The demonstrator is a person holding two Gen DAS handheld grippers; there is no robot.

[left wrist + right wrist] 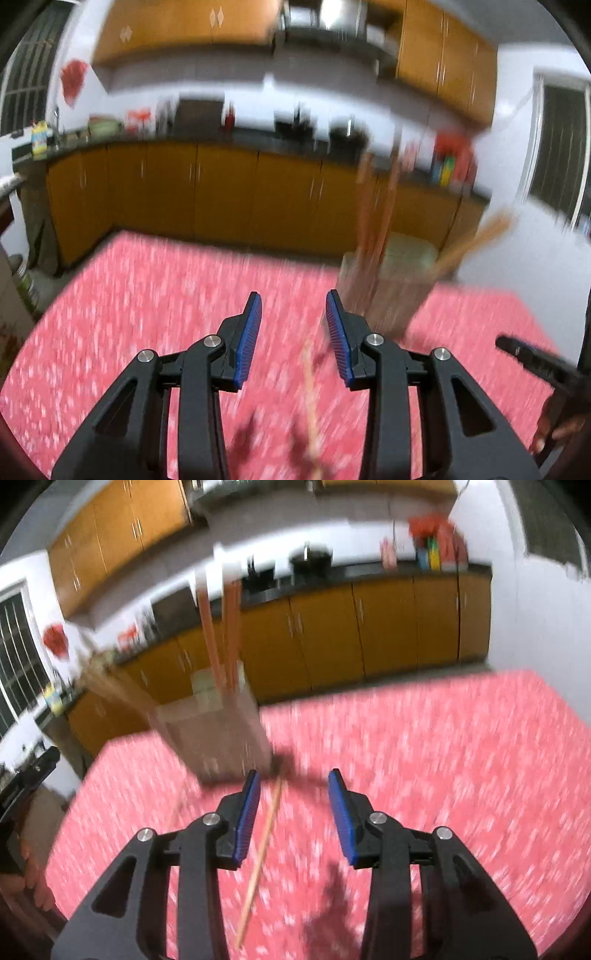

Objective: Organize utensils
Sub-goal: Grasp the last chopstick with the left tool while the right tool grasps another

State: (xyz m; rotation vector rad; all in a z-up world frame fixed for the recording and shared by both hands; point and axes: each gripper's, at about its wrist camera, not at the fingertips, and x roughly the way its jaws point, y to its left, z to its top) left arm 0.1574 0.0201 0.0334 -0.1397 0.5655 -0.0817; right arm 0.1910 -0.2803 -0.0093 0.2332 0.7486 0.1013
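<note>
Left gripper [293, 317]: jaws parted, nothing between the pads; it hangs over the red patterned tablecloth [147, 314], pointing toward the far side.
Loose chopstick [260, 860]: lies flat on the cloth, running from the near edge toward the holder. In the right wrist view it sits between the right gripper's fingers, nearer the left one, and no pad touches it. The blurred stick low in the left wrist view is probably the same one.
Utensil holder [218, 731]: clear, boxy, upright on the cloth to the far left of the right gripper, with several chopsticks already standing or leaning inside.
Right gripper [293, 797]: jaws apart, empty.
Step in hand: judged, the pickup of the loose chopstick. Centre the stick between the pads, come down low, close near its middle so it won't swing.
Edges: the table's far and left edges lie close behind the holder, so avoid pushing it.
Open room: bare cloth right of the holder gives clear space; the two grippers are near each other.
</note>
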